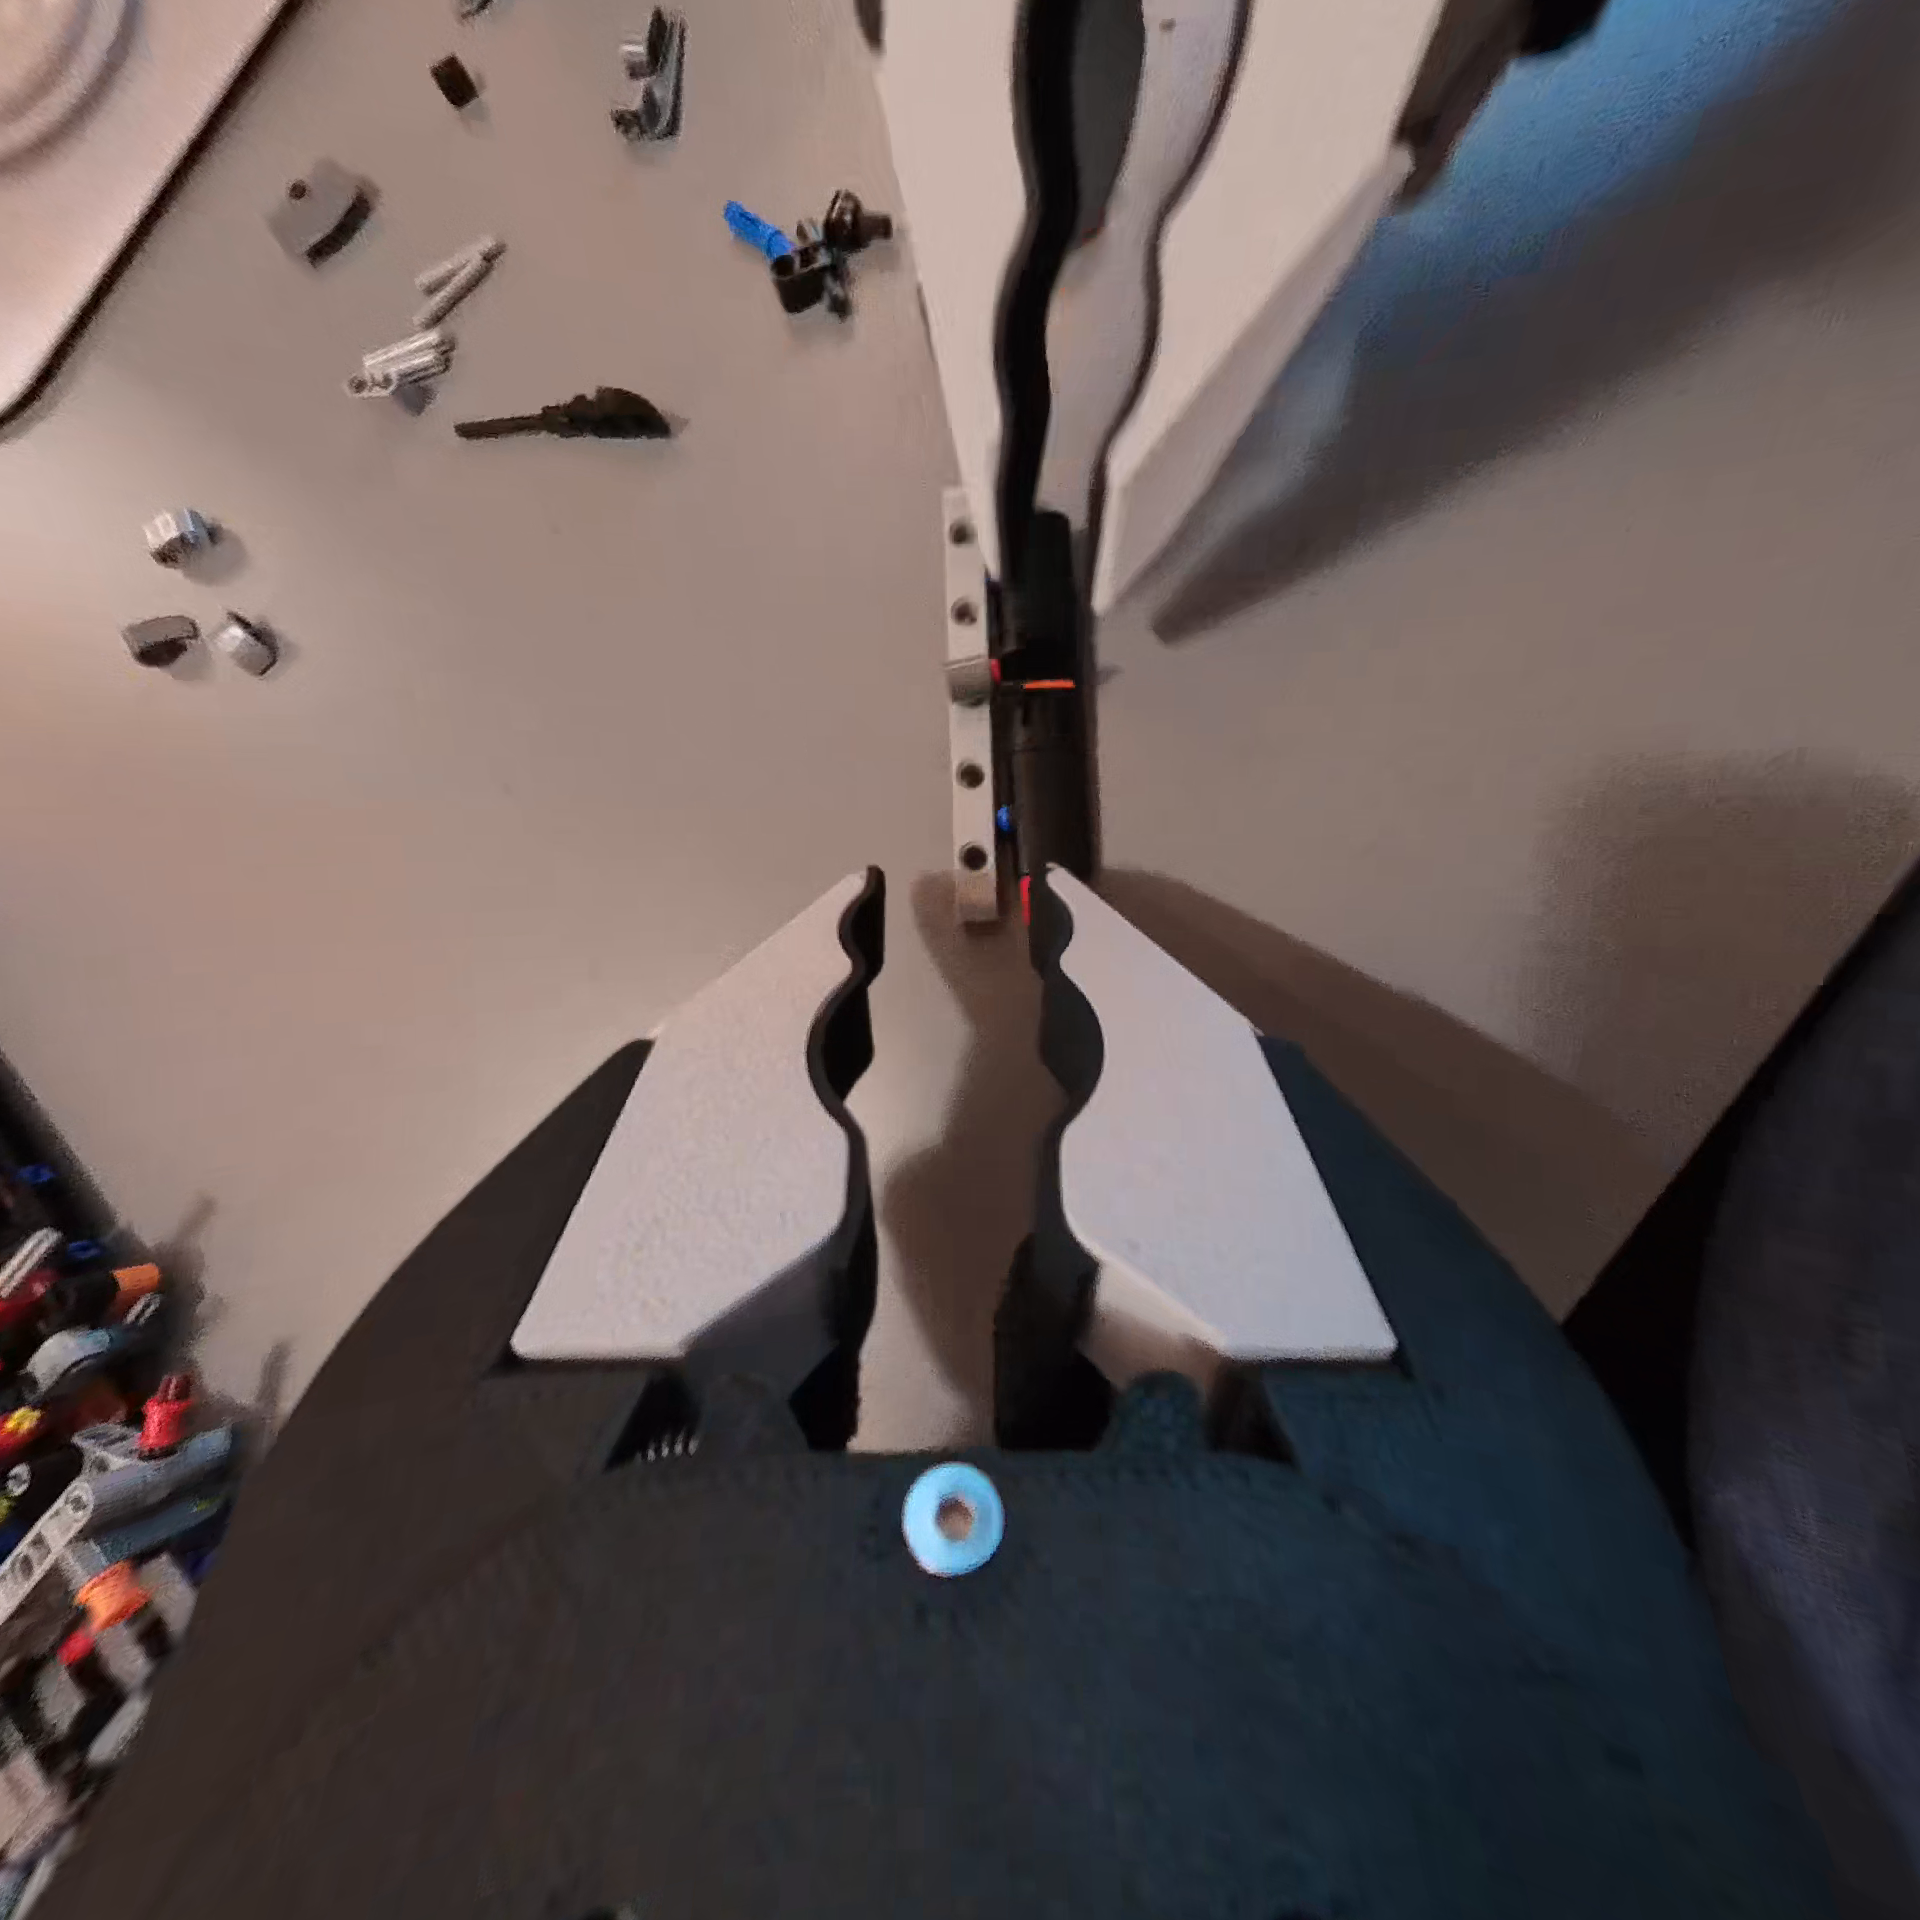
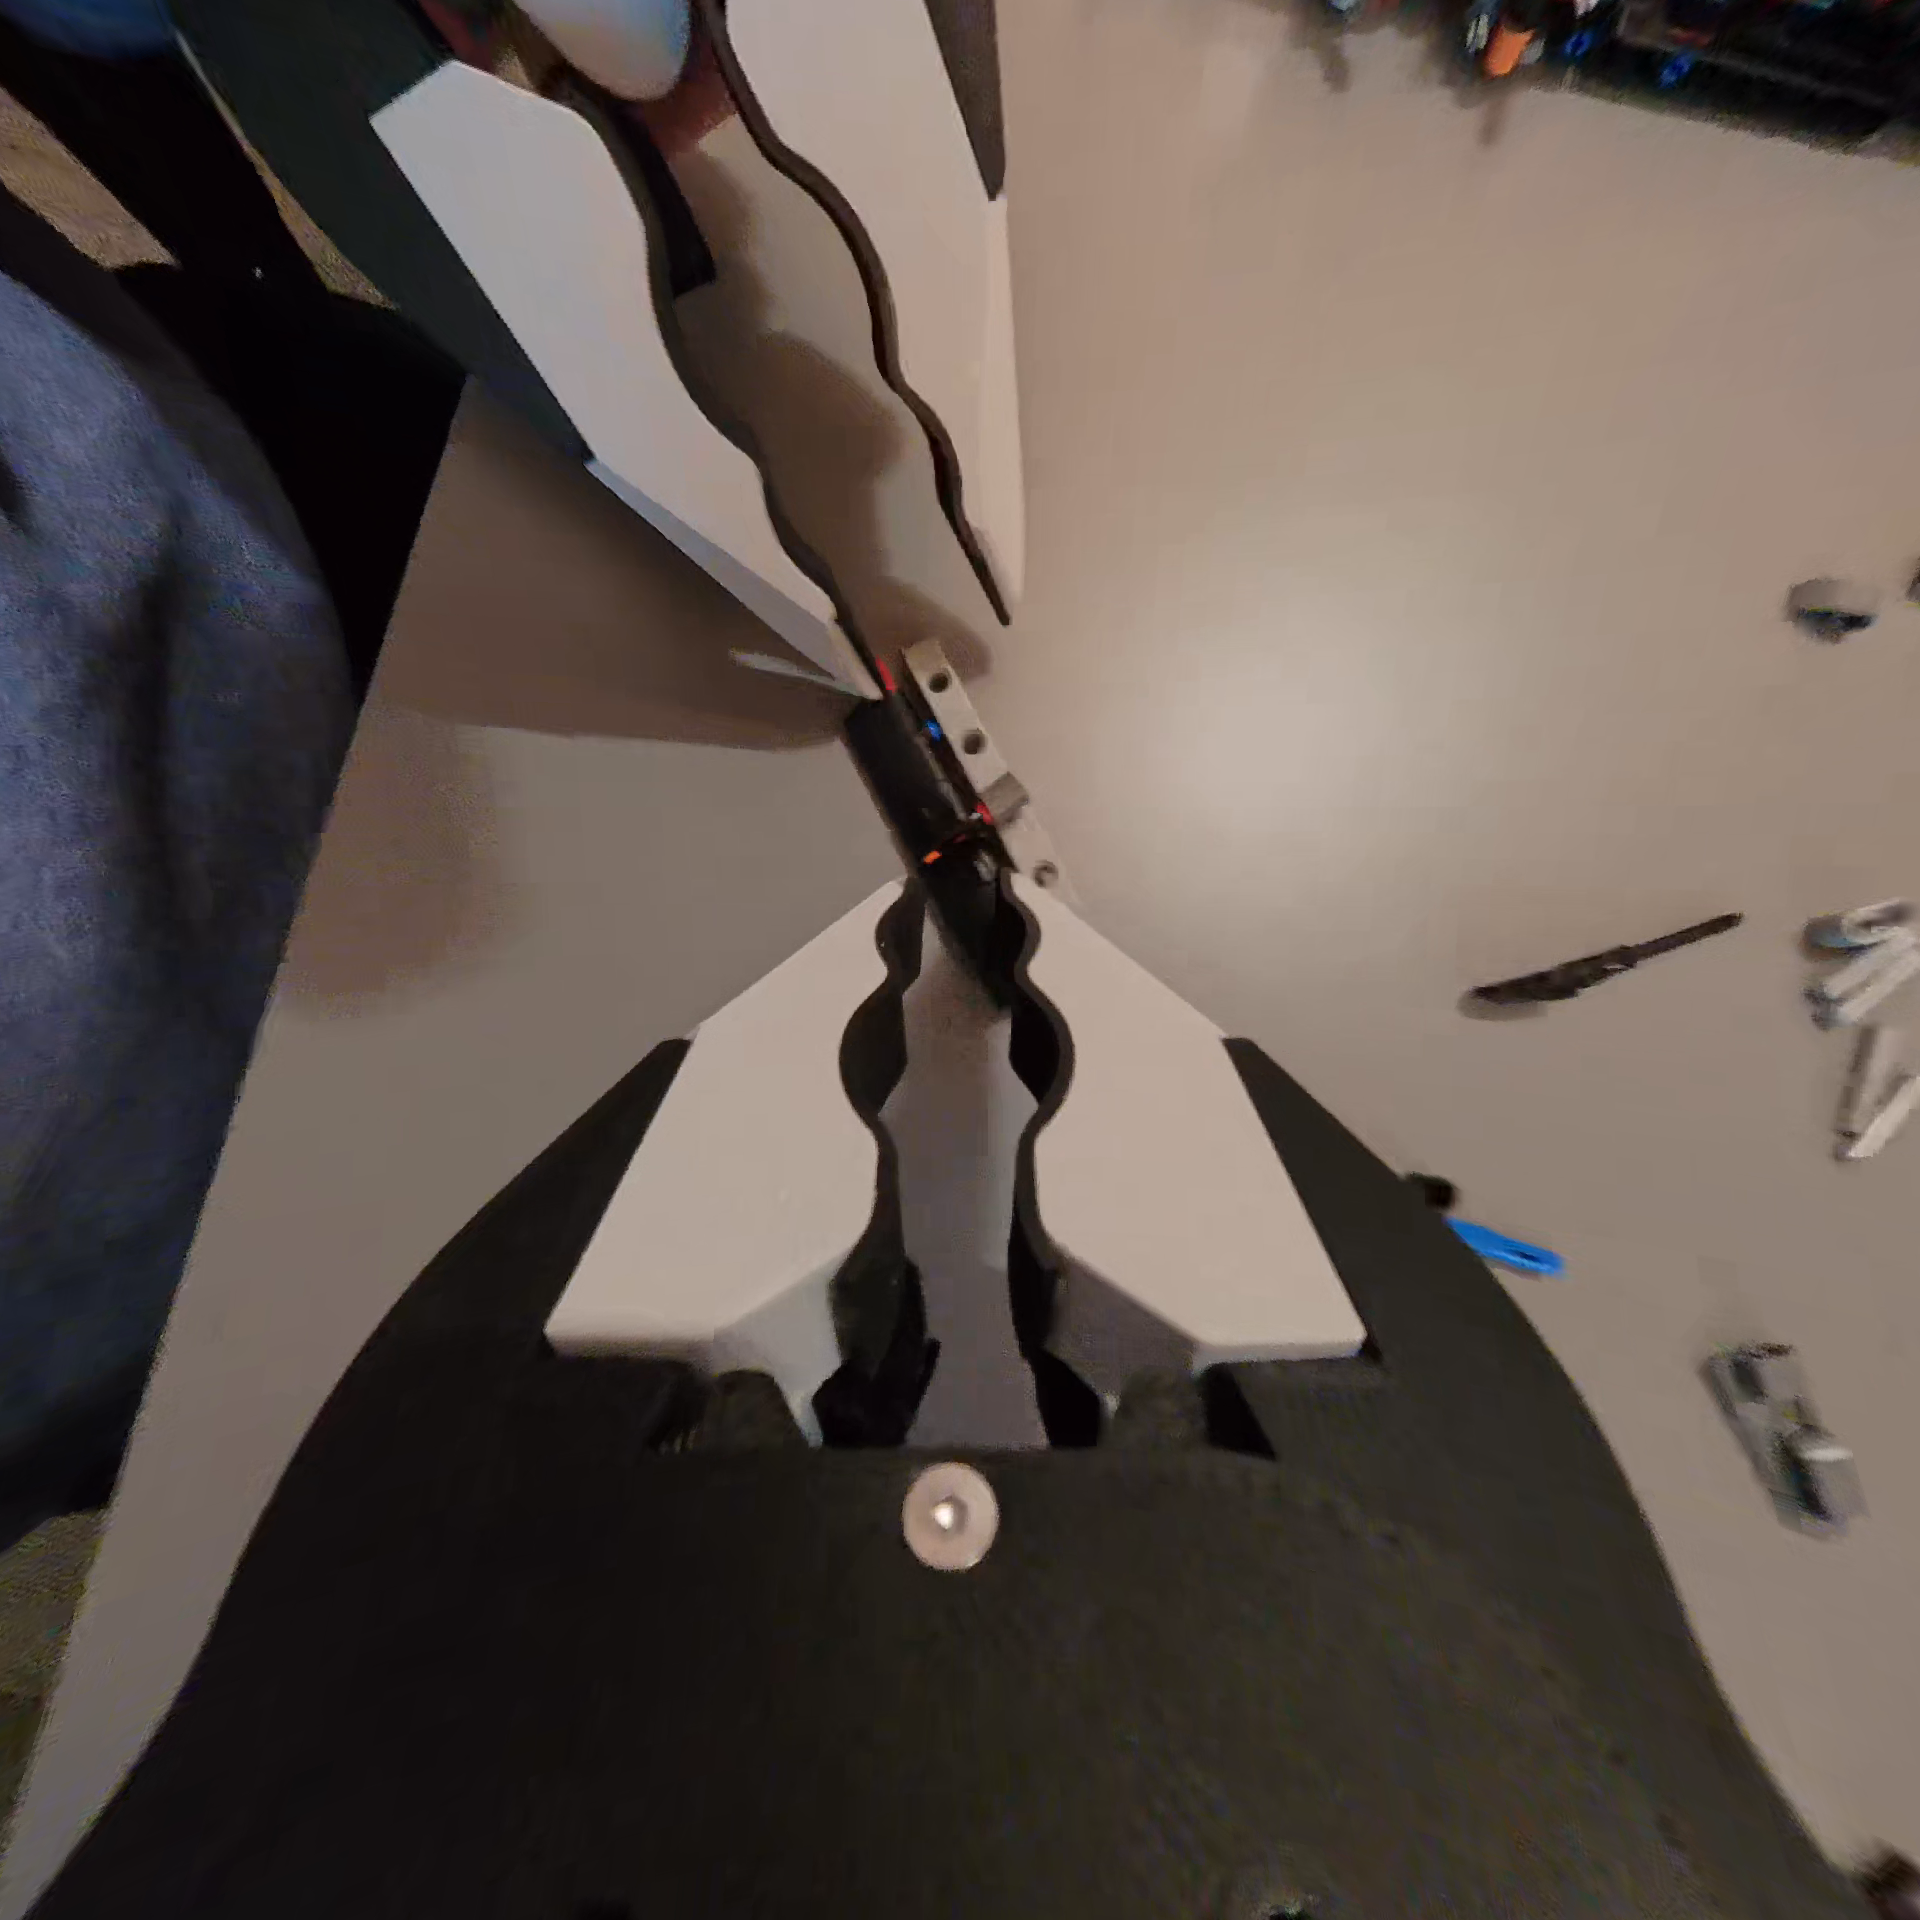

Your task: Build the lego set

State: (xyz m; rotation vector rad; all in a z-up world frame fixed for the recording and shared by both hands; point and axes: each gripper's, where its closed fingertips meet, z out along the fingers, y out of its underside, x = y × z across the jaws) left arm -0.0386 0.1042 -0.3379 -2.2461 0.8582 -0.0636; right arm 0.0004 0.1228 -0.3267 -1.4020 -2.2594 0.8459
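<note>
A small lego assembly (image 1: 968,707), a grey holed beam joined to a black part with red and blue pins, hangs above the beige table. My right gripper (image 2: 961,899) is shut on the black end of the assembly (image 2: 961,743). In the left wrist view it reaches in from the top (image 1: 1049,499). My left gripper (image 1: 961,883) is open, with the free end of the assembly between its fingertips. In the right wrist view it comes from the upper left (image 2: 930,649); one fingertip (image 2: 857,670) is at the assembly's end and the other stands apart from it.
Loose parts lie on the table: a black blade-like piece (image 1: 582,416) (image 2: 1600,966), a blue pin with black connectors (image 1: 800,249), and grey pieces (image 1: 416,353) (image 2: 1782,1434). A bin of mixed parts (image 1: 83,1455) sits at the table's edge. A person's blue clothing (image 2: 135,727) is close by. Some 5 cm of space lies between my two pairs of fingers.
</note>
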